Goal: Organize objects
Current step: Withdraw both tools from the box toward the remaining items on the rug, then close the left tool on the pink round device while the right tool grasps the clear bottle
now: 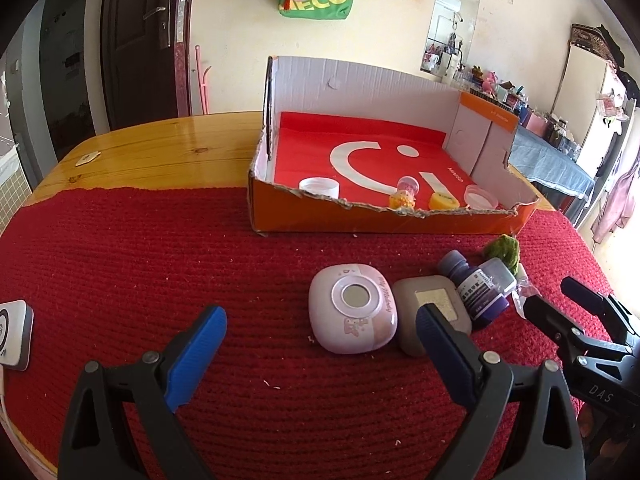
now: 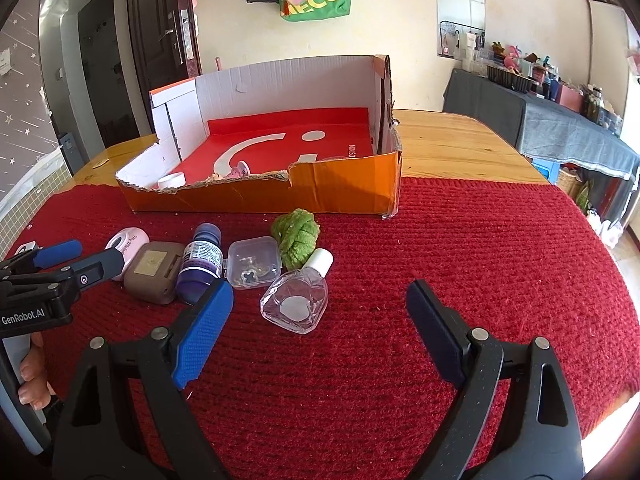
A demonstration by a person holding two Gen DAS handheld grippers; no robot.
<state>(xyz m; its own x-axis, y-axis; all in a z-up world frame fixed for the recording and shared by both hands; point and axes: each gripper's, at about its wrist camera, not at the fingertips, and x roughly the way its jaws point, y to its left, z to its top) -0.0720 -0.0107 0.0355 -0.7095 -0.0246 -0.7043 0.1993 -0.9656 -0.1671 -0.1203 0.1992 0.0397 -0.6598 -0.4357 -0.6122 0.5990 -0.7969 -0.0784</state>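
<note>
On the red knitted mat lie a pink rounded case (image 1: 352, 307) (image 2: 127, 242), a brown square case (image 1: 434, 312) (image 2: 154, 271), a purple bottle (image 1: 480, 285) (image 2: 201, 261), a small clear plastic box (image 2: 253, 262), a green yarn ball (image 1: 503, 251) (image 2: 297, 236) and a clear glass bottle with a white cap (image 2: 298, 296). My left gripper (image 1: 322, 332) is open, just short of the pink case. My right gripper (image 2: 320, 300) is open, with the glass bottle lying ahead between its fingers, untouched. An orange cardboard box (image 1: 360, 218) (image 2: 348, 188) behind them holds several small lids and toys.
A white-and-black device (image 1: 14, 334) lies at the mat's left edge. Bare wooden tabletop (image 2: 452, 140) runs behind and right of the box. The mat is free on the right side (image 2: 500, 248). A hand (image 2: 34, 376) grips the left tool. A cluttered side table (image 2: 560, 120) stands beyond.
</note>
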